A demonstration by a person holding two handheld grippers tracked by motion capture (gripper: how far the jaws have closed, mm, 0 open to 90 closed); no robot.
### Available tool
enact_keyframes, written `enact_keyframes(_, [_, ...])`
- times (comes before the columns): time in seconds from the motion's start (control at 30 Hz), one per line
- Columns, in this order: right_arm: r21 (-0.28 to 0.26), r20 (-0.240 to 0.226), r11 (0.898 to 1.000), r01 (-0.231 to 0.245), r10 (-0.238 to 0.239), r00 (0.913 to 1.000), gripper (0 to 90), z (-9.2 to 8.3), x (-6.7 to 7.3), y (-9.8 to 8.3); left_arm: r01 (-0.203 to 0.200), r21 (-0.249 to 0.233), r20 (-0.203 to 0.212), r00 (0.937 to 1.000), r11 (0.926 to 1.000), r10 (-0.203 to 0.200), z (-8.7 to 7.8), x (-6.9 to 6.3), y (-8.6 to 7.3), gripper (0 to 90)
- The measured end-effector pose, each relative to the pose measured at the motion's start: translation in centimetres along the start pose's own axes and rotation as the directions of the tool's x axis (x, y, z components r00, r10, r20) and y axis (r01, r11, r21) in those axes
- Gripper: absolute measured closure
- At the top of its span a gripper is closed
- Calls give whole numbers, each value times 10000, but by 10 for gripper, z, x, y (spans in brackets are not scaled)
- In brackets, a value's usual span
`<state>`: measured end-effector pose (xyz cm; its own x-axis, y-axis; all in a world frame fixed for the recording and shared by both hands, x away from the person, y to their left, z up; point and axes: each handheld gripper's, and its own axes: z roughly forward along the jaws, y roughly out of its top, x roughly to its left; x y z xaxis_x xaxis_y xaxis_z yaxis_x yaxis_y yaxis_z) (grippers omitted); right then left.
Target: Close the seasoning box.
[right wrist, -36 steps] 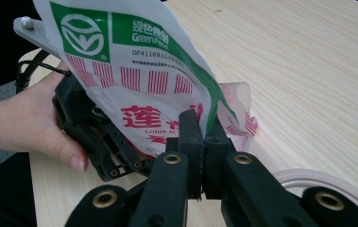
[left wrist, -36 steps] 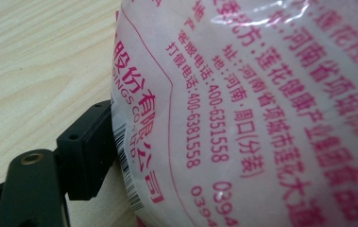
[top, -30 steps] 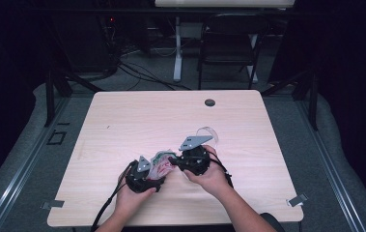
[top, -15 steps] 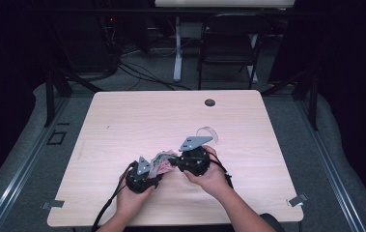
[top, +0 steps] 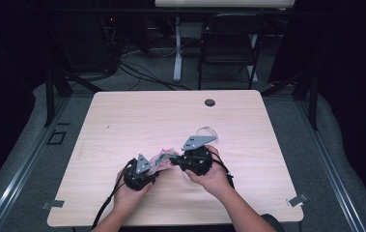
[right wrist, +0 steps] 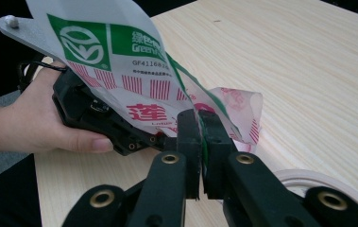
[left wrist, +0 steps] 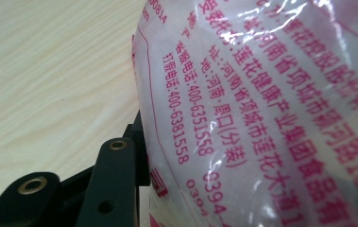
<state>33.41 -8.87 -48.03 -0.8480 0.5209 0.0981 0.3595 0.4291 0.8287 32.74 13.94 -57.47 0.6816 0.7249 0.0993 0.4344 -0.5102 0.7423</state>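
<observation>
A clear plastic bag [top: 163,157] with red print and a green logo hangs between my two grippers, low over the table's near middle. My right gripper [right wrist: 199,118] is shut on the bag's [right wrist: 134,71] edge, its jaws pinching the film. My left gripper [top: 157,164] has the bag's [left wrist: 261,104] other side between its jaws, which have just been closing. One black finger [left wrist: 115,175] presses the film; the bag hides the other. The person's hand [right wrist: 30,118] on the left gripper shows in the right gripper view.
The light wooden table [top: 137,116] has a black round grommet [top: 210,102] at its far edge. A clear ring-shaped roll [top: 207,133] lies just beyond the right gripper, its pale rim [right wrist: 318,182] close by. A dark chair [top: 229,43] stands behind the table.
Both hands keep their places. The left gripper's jaws look narrower around the bag than a second ago.
</observation>
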Motion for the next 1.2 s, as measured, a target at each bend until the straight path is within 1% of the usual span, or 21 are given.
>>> enact_keyframes(0.1, [-35, -15, 10000, 24, -24, 10000, 864, -2, 0, 1, -119, -48, -160, 9998, 9999, 118, -3, 0, 2, 606])
enact_keyframes(0.13, [-130, 4, 9999, 69, -69, 10000, 846, -4, 1, 1, -252, -107, -297, 9992, 9996, 249, -5, 1, 4, 606])
enact_keyframes(0.17, [-201, 39, 9998, 75, -75, 10000, 825, -5, 1, 1, -252, -107, -297, 9992, 9996, 249, -5, 1, 4, 606])
enact_keyframes(0.2, [-310, 21, 9995, 62, -61, 10000, 803, -6, 2, 2, -425, -127, -473, 9980, 9990, 418, -7, 2, 6, 607])
enact_keyframes(0.23, [-310, 21, 9995, 62, -61, 10000, 803, -6, 2, 2, -425, -127, -473, 9980, 9990, 418, -7, 2, 6, 607])
enact_keyframes(0.3, [-472, 54, 9988, 89, -87, 9999, 777, -10, 2, 2, -616, -100, -604, 9963, 9980, 609, -9, 3, 9, 608])
enact_keyframes(0.33, [-624, 136, 9979, 173, -165, 9998, 731, -14, 2, 3, -670, -108, -714, 9953, 9977, 661, -9, 4, 10, 608])
enact_keyframes(0.37, [-689, 145, 9975, 177, -167, 9998, 721, -16, 2, 3, -833, -70, -908, 9925, 9965, 824, -11, 5, 12, 609])
enact_keyframes(0.43, [-741, 176, 9971, 189, -177, 9997, 711, -18, 2, 3, -839, -111, -982, 9917, 9964, 824, -12, 7, 13, 609])
enact_keyframes(0.47, [-901, 297, 9956, 239, -213, 9993, 682, -21, 2, 3, -868, -148, -1105, 9903, 9961, 847, -13, 8, 14, 609])
enact_keyframes(0.57, [-1015, 417, 9944, 294, -253, 9988, 643, -25, 2, 1, -1107, -167, -1477, 9832, 9937, 1070, -16, 11, 18, 610])
enact_keyframes(0.63, [-1032, 458, 9940, 356, -310, 9985, 630, -27, 1, 0, -1122, -233, -1550, 9821, 9934, 1072, -16, 12, 19, 610])
enact_keyframes(0.7, [-1064, 558, 9935, 412, -354, 9978, 603, -29, 1, -1, -1338, -205, -1744, 9763, 9908, 1282, -17, 13, 22, 611])
enact_keyframes(0.73, [-1123, 735, 9922, 538, -457, 9963, 576, -31, 1, -3, -1481, -178, -1860, 9722, 9888, 1423, -17, 14, 24, 611])
enact_keyframes(0.83, [-1143, 863, 9914, 632, -534, 9948, 552, -33, 1, -4, -1525, -188, -1903, 9708, 9881, 1462, -18, 14, 26, 611])
enact_keyframes(0.9, [-1193, 1010, 9903, 716, -596, 9931, 533, -35, 2, -5, -1730, -217, -2063, 9645, 9847, 1649, -17, 13, 28, 611])
enact_keyframes(0.93, [-1178, 1063, 9897, 815, -690, 9919, 519, -37, 3, -6, -1923, -155, -2071, 9607, 9812, 1850, -18, 13, 30, 611])
enact_keyframes(1.03, [-1189, 1096, 9889, 889, -759, 9911, 513, -38, 4, -7, -1928, -219, -2038, 9615, 9810, 1844, -17, 11, 32, 612])
enact_keyframes(1.07, [-1184, 1200, 9883, 961, -818, 9894, 502, -39, 5, -7, -1920, -273, -1912, 9643, 9810, 1834, -15, 9, 33, 612])
enact_keyframes(1.1, [-1222, 1226, 9877, 978, -827, 9890, 496, -39, 6, -7, -1920, -273, -1912, 9643, 9810, 1834, -15, 9, 33, 612])
enact_keyframes(1.2, [-1358, 1431, 9837, 1181, -985, 9848, 472, -41, 7, -7, -2111, -182, -1658, 9646, 9773, 2053, -12, 4, 34, 612])
